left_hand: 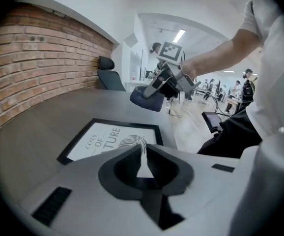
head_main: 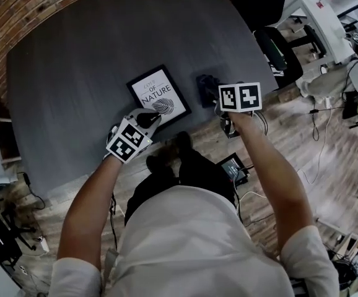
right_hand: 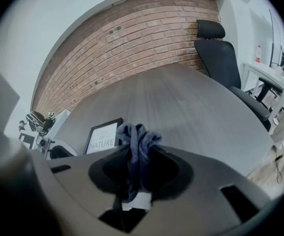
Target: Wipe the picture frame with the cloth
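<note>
A black picture frame [head_main: 158, 96] with a white print lies flat on the dark grey table [head_main: 74, 73], near its front edge. My left gripper [head_main: 151, 117] hovers just above the frame's near corner; its jaws are shut with nothing between them, as the left gripper view shows [left_hand: 143, 151] with the frame [left_hand: 112, 137] beyond. My right gripper [head_main: 211, 94] is in the air to the frame's right, shut on a bunched dark blue cloth [head_main: 206, 85]. In the right gripper view the cloth [right_hand: 137, 141] sticks up from between the jaws. The frame [right_hand: 104, 135] lies to the left.
A black office chair [head_main: 279, 49] stands past the table's right end. A brick wall [right_hand: 132, 38] runs behind the table. A small screen [head_main: 235, 167] and cables lie on the wooden floor by the person's legs. White desks [head_main: 324, 17] stand at the far right.
</note>
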